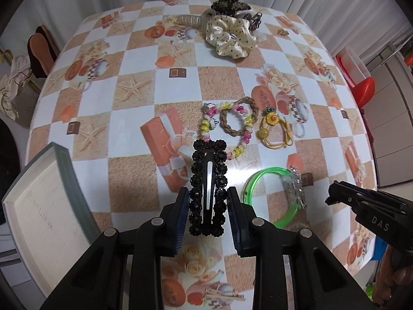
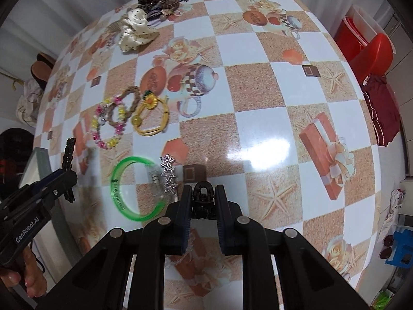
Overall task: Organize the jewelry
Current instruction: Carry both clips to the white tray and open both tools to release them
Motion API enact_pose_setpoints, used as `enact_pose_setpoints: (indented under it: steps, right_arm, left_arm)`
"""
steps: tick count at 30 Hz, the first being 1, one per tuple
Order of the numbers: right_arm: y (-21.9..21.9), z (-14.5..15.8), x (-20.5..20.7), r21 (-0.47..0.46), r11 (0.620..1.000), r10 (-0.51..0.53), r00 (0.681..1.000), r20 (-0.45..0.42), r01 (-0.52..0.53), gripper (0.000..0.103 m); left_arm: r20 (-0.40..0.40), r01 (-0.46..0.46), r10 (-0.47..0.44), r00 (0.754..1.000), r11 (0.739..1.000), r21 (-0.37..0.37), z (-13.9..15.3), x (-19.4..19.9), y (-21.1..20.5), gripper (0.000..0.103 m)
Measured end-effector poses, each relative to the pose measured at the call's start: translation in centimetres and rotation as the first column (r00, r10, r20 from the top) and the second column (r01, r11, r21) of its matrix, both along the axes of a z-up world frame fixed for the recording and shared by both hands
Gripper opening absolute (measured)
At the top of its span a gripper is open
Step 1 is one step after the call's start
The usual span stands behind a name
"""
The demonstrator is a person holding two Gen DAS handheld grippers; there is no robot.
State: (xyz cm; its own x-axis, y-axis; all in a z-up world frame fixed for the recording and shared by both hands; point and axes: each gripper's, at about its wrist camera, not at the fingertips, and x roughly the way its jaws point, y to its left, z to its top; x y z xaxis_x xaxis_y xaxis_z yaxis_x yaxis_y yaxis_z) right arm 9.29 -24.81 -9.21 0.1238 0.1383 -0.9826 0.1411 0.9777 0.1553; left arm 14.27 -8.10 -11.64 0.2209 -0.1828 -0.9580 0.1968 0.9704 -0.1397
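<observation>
Carrying black beaded hair clip (image 1: 207, 187) in left gripper (image 1: 208, 206), pads clamped on its sides, above the table | open box (image 1: 49, 206) at 9 o'clock; swing over, lower flat, then release | right gripper (image 2: 204, 201) pinched on small black claw clip (image 2: 203, 197); hold clear of green bangle (image 2: 134, 188) at 10 o'clock

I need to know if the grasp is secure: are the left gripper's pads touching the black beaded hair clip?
Touching. In the left wrist view, both pads of the left gripper press against the beaded edges of the black beaded hair clip, no gap either side.
</observation>
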Motion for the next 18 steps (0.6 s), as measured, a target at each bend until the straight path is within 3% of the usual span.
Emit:
enact_pose_setpoints:
  steps: [4, 18]
  right_arm:
    - [0.7, 0.9, -0.5, 0.008, 1.0, 0.007, 1.0, 0.007, -0.007, 0.019]
    - [9.1, 4.9, 0.2, 0.055, 0.985, 0.158, 0.985, 0.075, -0.162, 0.019]
  left_arm:
    - [0.022, -0.011, 0.012, 1.0, 1.0, -0.02, 3.9, -9.5, 9.2, 0.035]
    - [0.063, -0.189, 0.19, 0.98, 0.982, -0.016, 6.7, -11.0, 18.6, 0.035]
